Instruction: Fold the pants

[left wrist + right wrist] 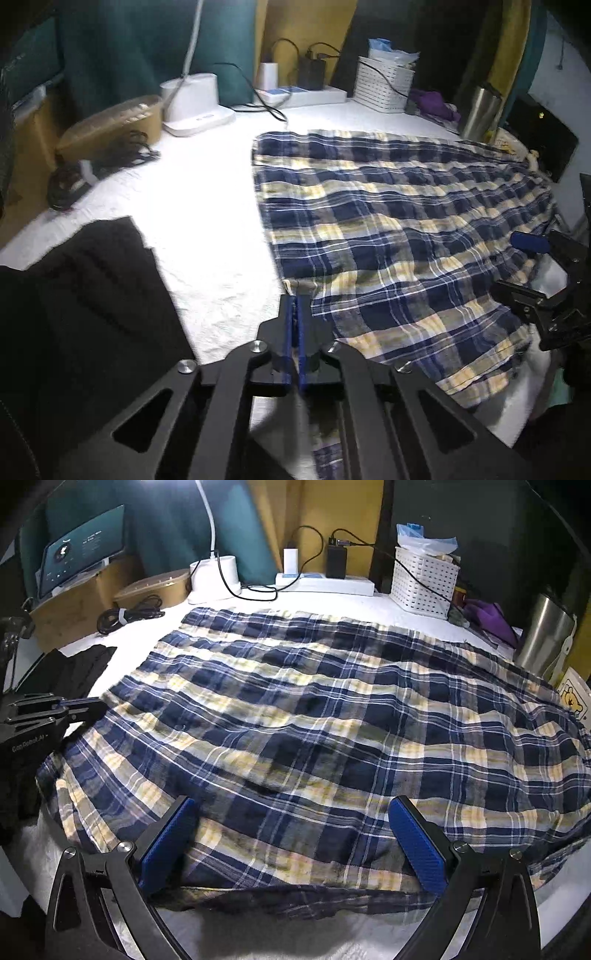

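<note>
Blue, yellow and white plaid pants [399,229] lie spread on a white-covered table [199,206]; they also fill the right wrist view [317,716]. My left gripper [295,299] is shut on the near left corner of the pants, at their hem. It shows in the right wrist view at the left edge [83,705]. My right gripper [291,808] is open wide, its blue pads [417,845] standing over the near edge of the pants, holding nothing. It shows in the left wrist view at the right edge [532,258].
A black garment [88,295] lies at the table's left front. At the back stand a white lamp base [195,103], a brown lidded box [110,122], coiled black cable [96,166], a power strip [325,581], a white basket [424,579] and a steel tumbler [543,638].
</note>
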`<move>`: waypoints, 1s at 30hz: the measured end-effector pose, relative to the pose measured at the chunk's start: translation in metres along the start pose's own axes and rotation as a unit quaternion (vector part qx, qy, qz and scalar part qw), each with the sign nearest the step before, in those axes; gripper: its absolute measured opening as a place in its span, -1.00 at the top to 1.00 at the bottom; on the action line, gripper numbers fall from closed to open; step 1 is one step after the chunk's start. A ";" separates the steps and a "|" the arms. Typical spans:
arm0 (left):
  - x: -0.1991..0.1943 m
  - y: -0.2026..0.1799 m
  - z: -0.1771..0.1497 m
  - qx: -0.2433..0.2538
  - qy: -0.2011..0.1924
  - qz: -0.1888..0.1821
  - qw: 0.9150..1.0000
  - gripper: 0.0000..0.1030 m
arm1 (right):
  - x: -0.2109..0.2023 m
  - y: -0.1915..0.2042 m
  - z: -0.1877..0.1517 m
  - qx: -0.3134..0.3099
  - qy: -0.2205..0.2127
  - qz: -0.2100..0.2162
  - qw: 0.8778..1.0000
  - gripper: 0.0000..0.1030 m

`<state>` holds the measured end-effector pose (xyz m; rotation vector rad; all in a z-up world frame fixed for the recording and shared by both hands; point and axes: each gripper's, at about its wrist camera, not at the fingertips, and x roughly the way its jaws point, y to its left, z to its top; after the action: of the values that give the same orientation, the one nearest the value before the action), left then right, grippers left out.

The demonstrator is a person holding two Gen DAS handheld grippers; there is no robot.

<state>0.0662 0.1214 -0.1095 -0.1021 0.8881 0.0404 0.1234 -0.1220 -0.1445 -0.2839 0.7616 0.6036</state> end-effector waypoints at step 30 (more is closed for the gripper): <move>0.077 0.029 0.133 0.031 -0.006 -0.029 0.999 0.02 | 0.026 -0.084 0.089 0.049 -0.034 -0.037 0.998 -1.00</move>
<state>0.2151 0.1636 -0.0879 -0.0699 0.8731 -0.0408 0.2382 -0.1384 -0.0990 -0.1994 0.7101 0.5009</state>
